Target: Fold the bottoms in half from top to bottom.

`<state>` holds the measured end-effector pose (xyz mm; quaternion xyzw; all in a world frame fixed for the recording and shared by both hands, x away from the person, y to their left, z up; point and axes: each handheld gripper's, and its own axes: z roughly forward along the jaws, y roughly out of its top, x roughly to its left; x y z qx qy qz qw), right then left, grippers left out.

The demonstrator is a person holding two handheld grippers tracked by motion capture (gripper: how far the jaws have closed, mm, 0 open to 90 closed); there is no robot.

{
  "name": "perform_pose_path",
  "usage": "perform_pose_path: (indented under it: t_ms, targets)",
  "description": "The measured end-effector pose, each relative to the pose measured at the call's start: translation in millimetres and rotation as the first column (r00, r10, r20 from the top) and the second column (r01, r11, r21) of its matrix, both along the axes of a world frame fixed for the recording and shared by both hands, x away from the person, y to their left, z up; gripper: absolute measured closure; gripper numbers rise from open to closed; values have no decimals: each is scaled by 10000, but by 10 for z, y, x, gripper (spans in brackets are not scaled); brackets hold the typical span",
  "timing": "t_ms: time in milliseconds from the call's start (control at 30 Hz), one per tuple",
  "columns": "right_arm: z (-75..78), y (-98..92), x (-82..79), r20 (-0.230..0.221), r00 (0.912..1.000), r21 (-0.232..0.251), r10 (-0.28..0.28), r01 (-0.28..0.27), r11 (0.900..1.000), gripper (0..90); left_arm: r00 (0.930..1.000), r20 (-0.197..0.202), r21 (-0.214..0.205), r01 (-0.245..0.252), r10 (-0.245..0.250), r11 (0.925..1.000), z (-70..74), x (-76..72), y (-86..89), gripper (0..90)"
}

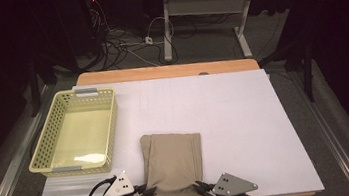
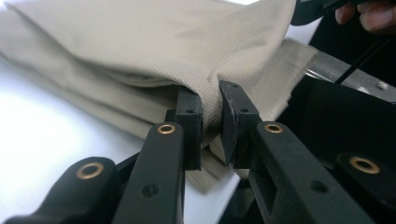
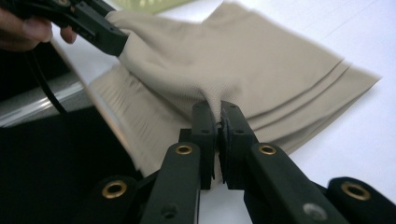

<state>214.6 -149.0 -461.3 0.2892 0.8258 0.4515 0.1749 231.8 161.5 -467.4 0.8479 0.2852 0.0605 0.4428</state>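
A folded beige cloth (image 1: 173,166) lies on the white table sheet near the front edge, its layers stacked. My left gripper (image 1: 149,189) is shut on the cloth's near left corner; in the left gripper view the fabric (image 2: 154,51) is pinched between the jaws of the left gripper (image 2: 211,119) and lifted a little. My right gripper (image 1: 197,185) is shut on the near right corner, where the cloth (image 3: 243,65) bunches upward between the jaws of the right gripper (image 3: 219,122). The other gripper (image 3: 100,29) shows at the upper left of the right gripper view, holding its own corner.
A pale yellow plastic basket (image 1: 49,135) stands empty at the table's left, behind my left hand. The white sheet (image 1: 245,114) stretches bare to the right and back. A wooden table edge (image 1: 164,71) runs along the far side; cables and desk legs beyond.
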Motion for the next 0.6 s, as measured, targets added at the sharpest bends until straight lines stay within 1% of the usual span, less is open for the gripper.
perform_pose_path:
  t_ms: [67,167,233,300,433,500,567,600]
  targets:
    - [-69,12,-35,-138,9999,-125,53,-54,9999,859,10000,-36,-8,-35,35,10000,-48,-14,10,765]
    - [-129,15,-53,-183,9998,-260,55,-60,9996,856,10000,-46,-37,-33,33,10000,-95,-13,21,765]
    - [-158,-4,-51,-238,9997,-185,39,-44,9998,855,10000,-34,-38,-34,34,10000,-128,-15,25,765]
    - [-183,-7,-57,-239,9997,-258,51,-57,9997,855,10000,-45,-124,-53,53,9999,-148,-21,34,766]
    - [-230,3,-76,-210,9997,-419,85,-94,9991,855,10000,69,95,-58,58,9999,-183,-39,16,770]
    - [-240,2,-77,-205,9998,-461,81,-90,9989,856,9999,-12,73,-106,106,9999,-201,-36,12,773]
    - [-262,0,-74,-221,9997,-442,74,-84,9990,856,9999,9,65,-130,130,9999,-221,-35,8,787]
    - [-268,-2,-76,-277,9996,-416,48,-60,9991,856,9998,-61,-13,-171,171,9999,-228,-35,10,786]
